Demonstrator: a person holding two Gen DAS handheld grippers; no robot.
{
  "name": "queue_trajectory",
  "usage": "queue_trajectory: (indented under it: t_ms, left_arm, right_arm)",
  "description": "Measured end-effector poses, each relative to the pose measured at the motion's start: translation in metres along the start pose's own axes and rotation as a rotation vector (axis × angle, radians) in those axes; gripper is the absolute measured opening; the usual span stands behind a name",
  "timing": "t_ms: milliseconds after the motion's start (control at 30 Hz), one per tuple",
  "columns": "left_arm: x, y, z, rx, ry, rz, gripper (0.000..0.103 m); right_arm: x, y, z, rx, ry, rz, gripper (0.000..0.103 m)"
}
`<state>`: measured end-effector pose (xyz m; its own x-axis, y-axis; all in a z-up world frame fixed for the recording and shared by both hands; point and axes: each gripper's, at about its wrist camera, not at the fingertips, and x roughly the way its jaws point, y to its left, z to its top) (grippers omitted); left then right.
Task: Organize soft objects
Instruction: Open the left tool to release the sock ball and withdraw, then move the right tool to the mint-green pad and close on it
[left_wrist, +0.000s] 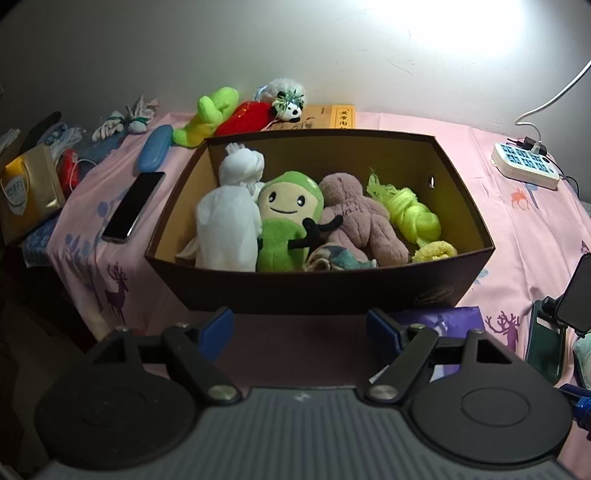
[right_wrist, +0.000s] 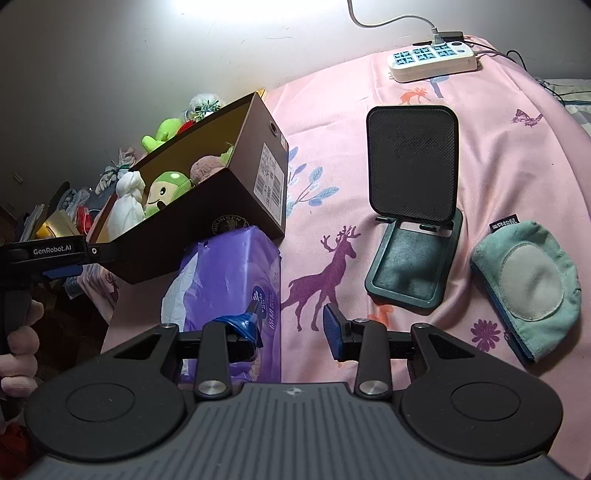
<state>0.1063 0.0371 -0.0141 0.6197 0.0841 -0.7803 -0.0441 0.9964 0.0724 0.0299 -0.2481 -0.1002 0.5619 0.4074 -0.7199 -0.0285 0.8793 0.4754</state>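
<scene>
An open brown box (left_wrist: 321, 288) stands on the pink cloth. It holds a white cloth bundle (left_wrist: 229, 218), a green plush doll (left_wrist: 288, 218), a pink plush (left_wrist: 354, 214), neon green cloth (left_wrist: 410, 210) and a yellow scrunchie (left_wrist: 436, 251). Behind the box lie a green plush (left_wrist: 207, 114), a red plush (left_wrist: 243, 116) and a small panda (left_wrist: 290, 105). My left gripper (left_wrist: 301, 328) hovers open in front of the box's near wall, with nothing between its fingers. My right gripper (right_wrist: 290, 328) is open and empty over the cloth. A teal padded pouch (right_wrist: 528, 284) lies to its right.
A purple tissue pack (right_wrist: 229, 288) lies against the box. A dark phone stand (right_wrist: 410, 229) and a white power strip (right_wrist: 432, 61) are on the right. Left of the box lie a phone (left_wrist: 131, 206), a blue case (left_wrist: 155, 151) and a gold bag (left_wrist: 29, 192).
</scene>
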Motion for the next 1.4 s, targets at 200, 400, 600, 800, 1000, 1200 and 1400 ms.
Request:
queue_trajectory:
  t_ms: [200,400,600,800,1000,1200,1400]
  left_arm:
    - [-0.013,-0.025,-0.021,0.004,0.019,-0.017,0.080]
    - [-0.024,-0.063,-0.038,0.048,0.025,-0.067,0.082]
    - [-0.027,-0.104,-0.049,0.113,0.034,-0.124,0.083]
    - [-0.028,-0.131,-0.057,0.163,0.044,-0.171,0.084]
    - [-0.028,-0.138,-0.064,0.180,0.057,-0.179,0.086]
    - [-0.029,-0.127,-0.069,0.162,0.065,-0.165,0.088]
    - [-0.026,-0.117,-0.070,0.145,0.072,-0.155,0.090]
  right_arm:
    - [-0.012,-0.020,-0.007,-0.010,0.010,0.001,0.019]
    - [-0.029,-0.047,-0.012,0.013,-0.010,-0.033,0.019]
    - [-0.048,-0.079,-0.016,0.044,-0.056,-0.110,0.019]
    - [-0.054,-0.101,-0.017,-0.003,-0.099,-0.238,0.019]
    - [-0.040,-0.112,-0.020,-0.159,-0.144,-0.401,0.019]
    - [-0.017,-0.121,-0.017,-0.170,-0.103,-0.424,0.019]
    - [-0.010,-0.119,-0.016,-0.141,-0.108,-0.390,0.012]
